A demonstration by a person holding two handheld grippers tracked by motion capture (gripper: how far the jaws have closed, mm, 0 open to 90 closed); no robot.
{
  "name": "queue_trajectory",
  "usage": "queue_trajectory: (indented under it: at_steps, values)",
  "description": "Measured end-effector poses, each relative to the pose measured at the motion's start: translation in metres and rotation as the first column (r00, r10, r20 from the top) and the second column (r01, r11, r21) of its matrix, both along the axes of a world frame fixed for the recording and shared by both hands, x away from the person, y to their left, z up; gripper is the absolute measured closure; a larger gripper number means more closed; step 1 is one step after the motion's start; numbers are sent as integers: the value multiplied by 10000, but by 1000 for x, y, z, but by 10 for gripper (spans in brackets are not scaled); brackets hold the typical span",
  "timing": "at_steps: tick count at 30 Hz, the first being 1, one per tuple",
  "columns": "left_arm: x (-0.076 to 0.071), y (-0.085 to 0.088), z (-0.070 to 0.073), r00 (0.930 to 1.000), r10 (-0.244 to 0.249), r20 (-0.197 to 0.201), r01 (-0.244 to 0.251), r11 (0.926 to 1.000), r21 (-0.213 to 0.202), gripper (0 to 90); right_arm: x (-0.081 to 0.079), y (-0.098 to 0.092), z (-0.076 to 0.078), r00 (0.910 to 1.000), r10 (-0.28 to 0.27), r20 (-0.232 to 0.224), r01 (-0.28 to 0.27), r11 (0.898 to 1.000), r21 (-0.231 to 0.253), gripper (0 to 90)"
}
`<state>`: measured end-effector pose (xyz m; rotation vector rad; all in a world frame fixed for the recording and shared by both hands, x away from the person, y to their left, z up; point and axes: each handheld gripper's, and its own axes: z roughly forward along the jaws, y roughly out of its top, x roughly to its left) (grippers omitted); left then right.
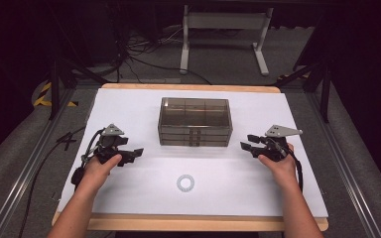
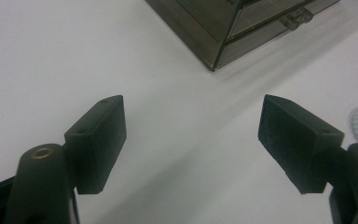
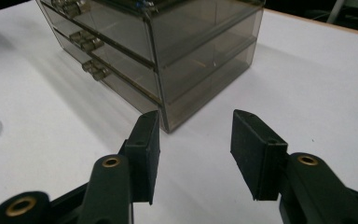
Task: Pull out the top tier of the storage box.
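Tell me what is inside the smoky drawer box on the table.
Through the tinted walls of the drawer box, three stacked drawers show, all shut, and their interiors look bare in the right gripper view. The dark plastic could hide small items. The white coiled ring lies outside, on the table.

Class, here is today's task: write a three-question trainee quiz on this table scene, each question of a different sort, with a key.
1. True or false: the left tongs hold the white coiled ring.
2. How many drawers are stacked in the smoky plastic drawer box? A) one B) three C) five
3. Fill in: the jaws of the right tongs stand ____ with nothing between them.

Key: 1 false, the ring lies alone on the white table nearer the person; 2 B; 3 open.
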<state>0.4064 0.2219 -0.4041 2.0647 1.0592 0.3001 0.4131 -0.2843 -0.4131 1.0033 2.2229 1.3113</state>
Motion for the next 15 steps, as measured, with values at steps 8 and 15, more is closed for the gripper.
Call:
queue_trajectory:
  at_steps: [8, 15]
  values:
    - [3, 5, 3, 9998, 156, 132, -153, 9996, -220, 244, -3, 11, 7, 9994, 154, 308, -151, 9999, -78, 556]
    - [4, 6, 3, 9993, 270, 266, -264, 9994, -236, 245, 7, 8, 7, 9969, 785, 5, -784, 9965, 305, 574]
